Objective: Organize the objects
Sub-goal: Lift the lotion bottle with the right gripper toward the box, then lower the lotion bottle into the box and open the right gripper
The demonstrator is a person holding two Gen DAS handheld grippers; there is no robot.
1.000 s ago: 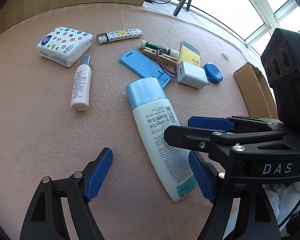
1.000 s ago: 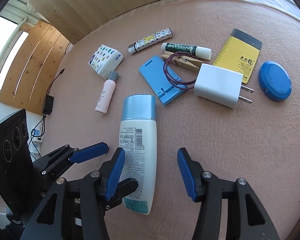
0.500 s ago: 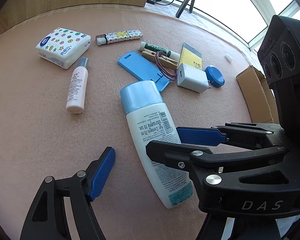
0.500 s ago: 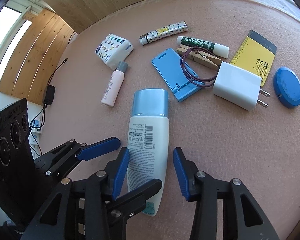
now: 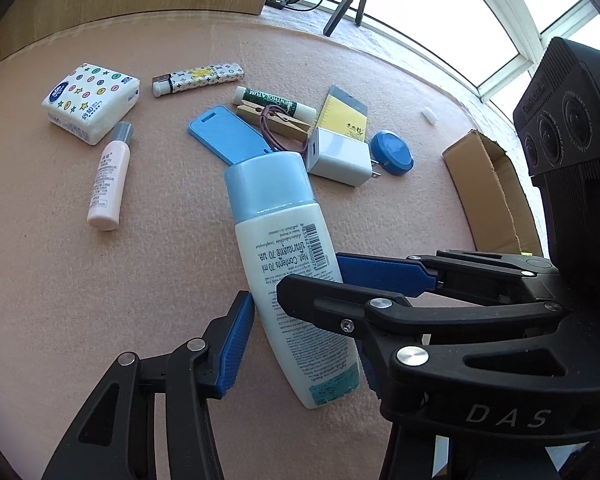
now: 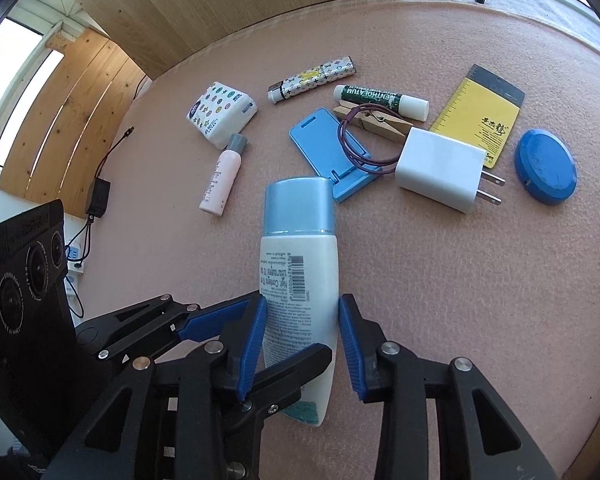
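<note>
Both claws have just been closing on the white bottle (image 6: 298, 280) lying on the table (image 6: 440, 300) — right claw (image 6: 302, 338) clamped, left claw (image 5: 300, 344) touching it — so next comes a lift toward the cardboard box (image 5: 488, 196).

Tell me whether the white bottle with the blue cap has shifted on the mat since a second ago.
Yes. The bottle has its cap end nearer the blue phone stand now, overlapping its edge, with both grippers' jaws having just been closing around it.

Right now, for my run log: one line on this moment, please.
left hand-held gripper: closing on white blue-capped plastic bottle | right hand-held gripper: closing, pads at bottle | pink mat
</note>
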